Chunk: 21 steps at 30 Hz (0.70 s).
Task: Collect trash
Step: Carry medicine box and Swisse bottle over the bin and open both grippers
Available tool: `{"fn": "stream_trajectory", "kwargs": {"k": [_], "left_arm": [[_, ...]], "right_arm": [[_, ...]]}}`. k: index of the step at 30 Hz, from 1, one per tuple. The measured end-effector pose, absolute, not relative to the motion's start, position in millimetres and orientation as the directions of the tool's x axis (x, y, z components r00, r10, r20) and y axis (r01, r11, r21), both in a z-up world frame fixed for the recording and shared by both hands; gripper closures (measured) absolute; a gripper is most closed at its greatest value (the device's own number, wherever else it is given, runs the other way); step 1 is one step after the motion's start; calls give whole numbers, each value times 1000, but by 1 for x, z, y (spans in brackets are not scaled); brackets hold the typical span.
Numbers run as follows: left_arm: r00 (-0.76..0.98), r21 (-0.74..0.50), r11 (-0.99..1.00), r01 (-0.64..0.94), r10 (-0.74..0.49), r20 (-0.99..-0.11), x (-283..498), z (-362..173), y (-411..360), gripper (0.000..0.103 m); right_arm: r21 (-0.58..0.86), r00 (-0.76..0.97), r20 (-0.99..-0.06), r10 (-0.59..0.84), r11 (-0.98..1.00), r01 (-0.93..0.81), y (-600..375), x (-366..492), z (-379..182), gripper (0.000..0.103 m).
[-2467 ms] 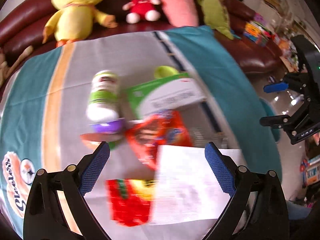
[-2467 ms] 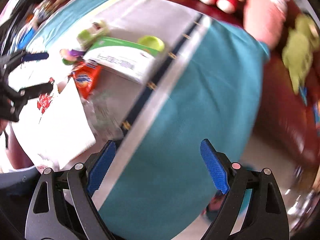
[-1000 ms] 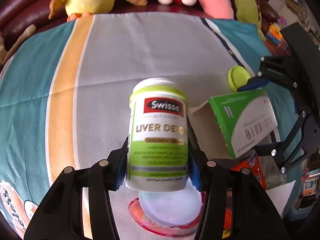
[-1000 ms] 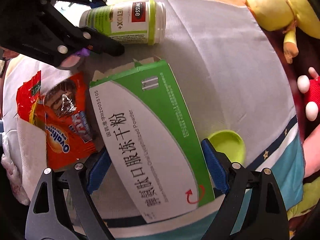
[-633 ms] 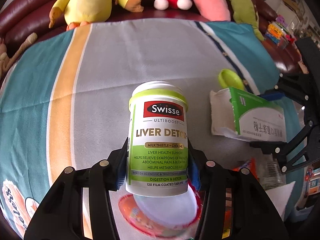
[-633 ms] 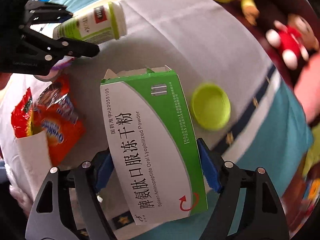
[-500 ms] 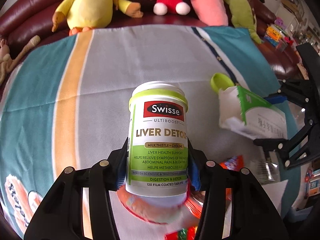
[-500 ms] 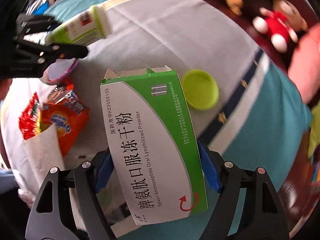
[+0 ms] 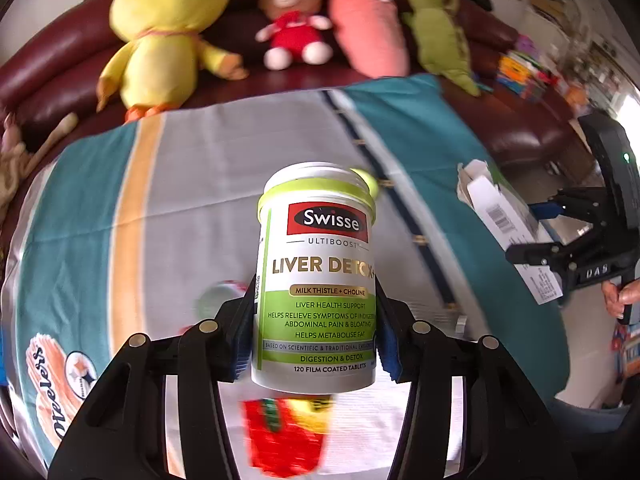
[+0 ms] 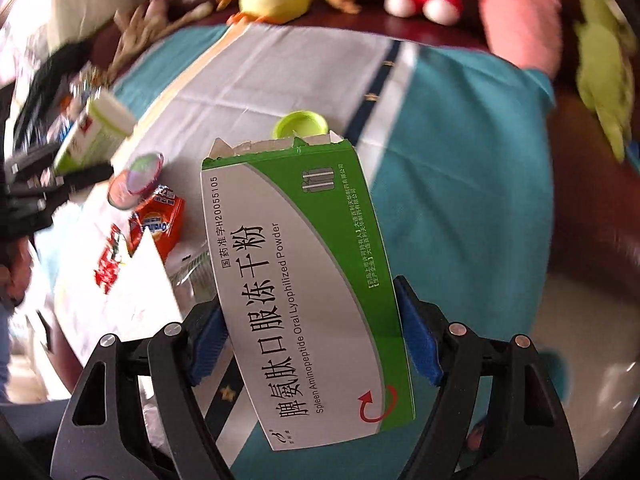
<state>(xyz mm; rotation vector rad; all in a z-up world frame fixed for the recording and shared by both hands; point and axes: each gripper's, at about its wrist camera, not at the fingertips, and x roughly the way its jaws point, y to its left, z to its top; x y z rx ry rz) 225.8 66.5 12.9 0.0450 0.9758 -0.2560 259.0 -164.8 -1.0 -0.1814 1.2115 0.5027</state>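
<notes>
My left gripper [image 9: 316, 340] is shut on a white and green Swisse pill bottle [image 9: 316, 280] and holds it above the striped cloth [image 9: 192, 184]. My right gripper [image 10: 316, 344] is shut on a green and white medicine box [image 10: 304, 288] with a torn open end, lifted above the cloth's right side. The box [image 9: 504, 220] and the right gripper [image 9: 560, 240] also show in the left wrist view. The bottle [image 10: 96, 132] also shows in the right wrist view. A green lid [image 10: 300, 125], an orange snack wrapper [image 10: 160, 216], a round foil lid [image 10: 136, 180] and a red wrapper [image 9: 284, 436] lie on the cloth.
A white paper sheet [image 10: 120, 296] lies at the near edge. A yellow duck [image 9: 168, 32], a red bear [image 9: 294, 36], a pink toy [image 9: 368, 16] and a green toy [image 9: 440, 28] sit on the dark red sofa [image 9: 48, 72] behind. The floor [image 10: 580, 320] lies right.
Both grippers closed on the bottle and the box, then lifted them. Since half a second ago both have risen and pulled back, and the box has swung right off the cloth.
</notes>
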Motion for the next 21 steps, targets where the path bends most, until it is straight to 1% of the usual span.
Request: {"fn": "stream_trajectory", "kwargs": {"k": [4, 10, 16, 21], "left_arm": [[516, -88, 946, 311, -245, -821, 216, 17, 23, 52], [463, -112, 891, 440, -332, -822, 204, 15, -55, 52], [386, -135, 811, 569, -408, -827, 196, 4, -141, 52], [313, -149, 746, 649, -441, -841, 192, -8, -211, 52]], "right_arm": [[190, 294, -903, 312, 906, -378, -207, 237, 10, 30], [248, 364, -873, 324, 939, -239, -279, 213, 22, 30], [285, 444, -852, 277, 957, -50, -376, 181, 30, 30], [310, 454, -857, 243, 948, 78, -441, 161, 16, 30]]}}
